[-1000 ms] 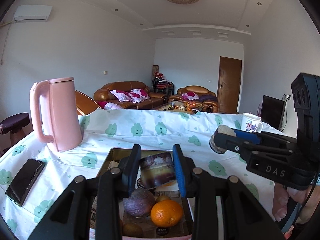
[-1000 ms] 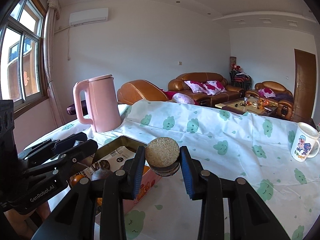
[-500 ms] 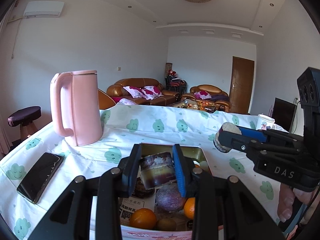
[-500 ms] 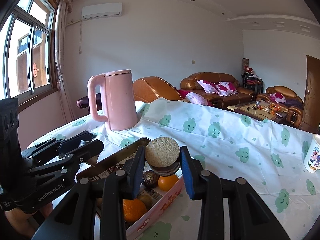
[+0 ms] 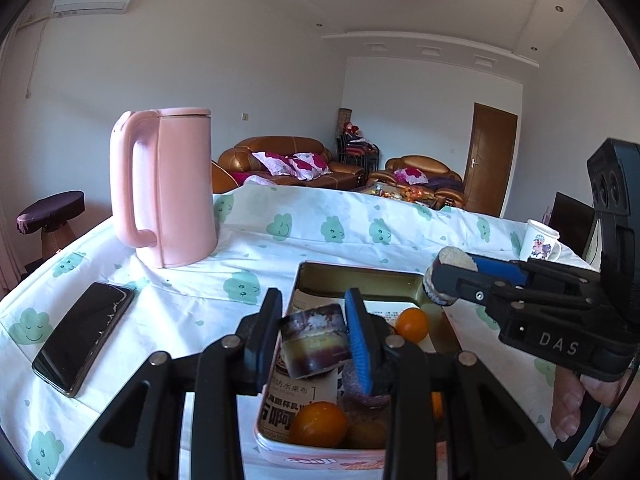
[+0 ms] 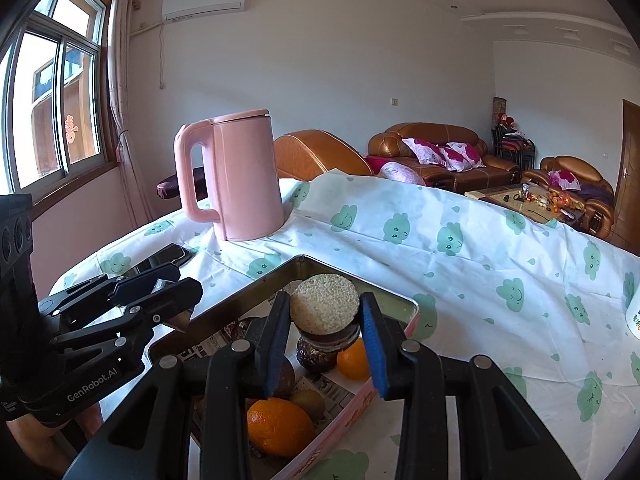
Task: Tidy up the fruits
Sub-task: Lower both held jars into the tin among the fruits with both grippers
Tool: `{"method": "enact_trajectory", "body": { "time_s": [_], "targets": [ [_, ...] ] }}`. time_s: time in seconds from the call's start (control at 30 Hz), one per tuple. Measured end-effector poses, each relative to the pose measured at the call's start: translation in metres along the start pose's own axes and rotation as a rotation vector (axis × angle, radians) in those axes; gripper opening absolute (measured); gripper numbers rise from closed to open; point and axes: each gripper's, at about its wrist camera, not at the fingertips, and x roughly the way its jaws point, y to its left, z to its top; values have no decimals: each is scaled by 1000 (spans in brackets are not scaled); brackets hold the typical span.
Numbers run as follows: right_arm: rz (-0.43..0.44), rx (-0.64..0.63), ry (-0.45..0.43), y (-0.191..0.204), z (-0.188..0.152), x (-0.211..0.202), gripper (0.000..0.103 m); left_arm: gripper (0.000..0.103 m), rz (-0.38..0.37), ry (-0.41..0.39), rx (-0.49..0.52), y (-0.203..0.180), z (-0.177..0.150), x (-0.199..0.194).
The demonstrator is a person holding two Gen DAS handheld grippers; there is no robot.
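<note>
The tin (image 5: 360, 270) is crowded at its near end with oranges (image 5: 318, 424) and other fruit; its far end lies bare. Left of it, the kettle (image 5: 168, 188) stands far and the phone (image 5: 84, 336) lies near, with open table (image 5: 208, 296) between. Far right stands a mug (image 5: 540, 240); the stretch between it and the tin is open.

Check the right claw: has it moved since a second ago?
Yes. The right claw has advanced over the tin box; the pink kettle looms nearer.
</note>
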Motion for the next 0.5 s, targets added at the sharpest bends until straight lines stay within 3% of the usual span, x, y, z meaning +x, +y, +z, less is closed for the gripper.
{"method": "enact_trajectory", "body": {
  "time_s": [0.5],
  "targets": [
    [-11,30,99,-2,-7,29,37,34,-36,85,15,1,-5,17]
  ]
}}
